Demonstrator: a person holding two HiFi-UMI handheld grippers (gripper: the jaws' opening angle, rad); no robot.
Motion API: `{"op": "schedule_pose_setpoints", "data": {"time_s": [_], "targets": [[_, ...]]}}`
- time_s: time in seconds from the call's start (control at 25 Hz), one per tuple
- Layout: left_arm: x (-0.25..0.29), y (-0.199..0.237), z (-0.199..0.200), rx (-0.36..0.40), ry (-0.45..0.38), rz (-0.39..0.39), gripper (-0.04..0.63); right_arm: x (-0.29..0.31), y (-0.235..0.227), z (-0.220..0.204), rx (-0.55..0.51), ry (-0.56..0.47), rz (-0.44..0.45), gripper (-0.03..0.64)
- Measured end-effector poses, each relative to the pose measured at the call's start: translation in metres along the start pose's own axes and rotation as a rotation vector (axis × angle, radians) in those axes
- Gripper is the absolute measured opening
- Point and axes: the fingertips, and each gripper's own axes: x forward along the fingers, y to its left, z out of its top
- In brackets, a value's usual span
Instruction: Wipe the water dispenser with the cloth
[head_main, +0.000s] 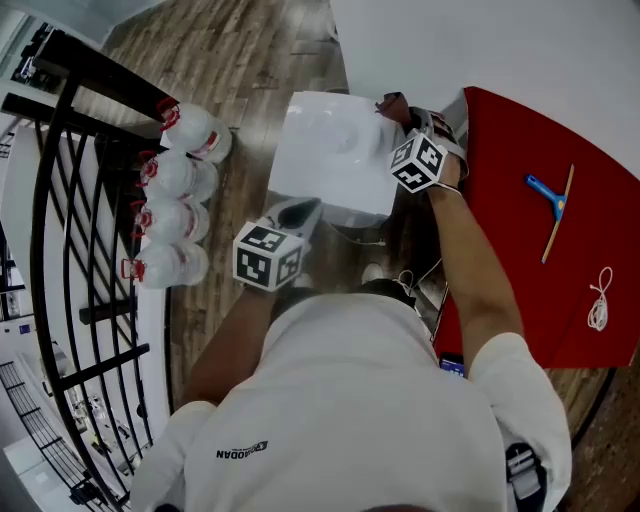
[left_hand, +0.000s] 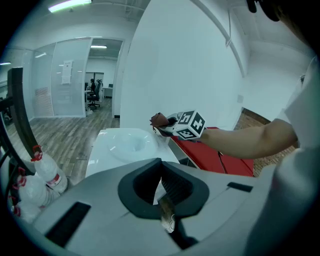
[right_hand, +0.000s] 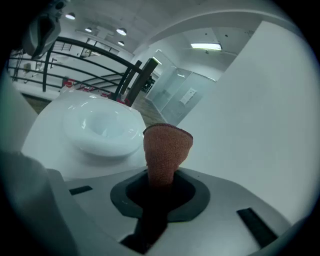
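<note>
The white water dispenser (head_main: 330, 150) stands below me, its top holding a round recess (right_hand: 100, 127). My right gripper (head_main: 405, 115) is at the far right corner of that top, shut on a reddish-brown cloth (head_main: 392, 105). In the right gripper view the cloth (right_hand: 167, 145) sticks up from between the jaws, just above the white top. The left gripper view shows the same cloth (left_hand: 159, 120) at the dispenser's (left_hand: 125, 145) far edge. My left gripper (head_main: 300, 212) hovers at the near left side of the dispenser, its jaws together with nothing between them (left_hand: 160, 167).
Several large water bottles (head_main: 175, 200) lie on the wood floor to the left, beside a black railing (head_main: 70, 200). A red table (head_main: 500, 280) on the right carries a blue squeegee (head_main: 548, 195), a wooden stick (head_main: 557, 215) and a white cord (head_main: 598, 305). A white wall stands behind.
</note>
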Motion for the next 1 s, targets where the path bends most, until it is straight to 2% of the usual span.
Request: {"op": "schedule_pose_setpoints", "data": {"time_s": [0.4, 1.0], "targets": [[-0.026, 0.015, -0.010, 0.036, -0.011, -0.083, -0.011, -0.046, 0.050, 0.009, -0.269, 0.101, 0.003, 0.054], [-0.049, 0.044, -0.027, 0.068, -0.025, -0.182, -0.011, -0.116, 0.137, 0.024, -0.347, 0.208, 0.081, 0.054]]}}
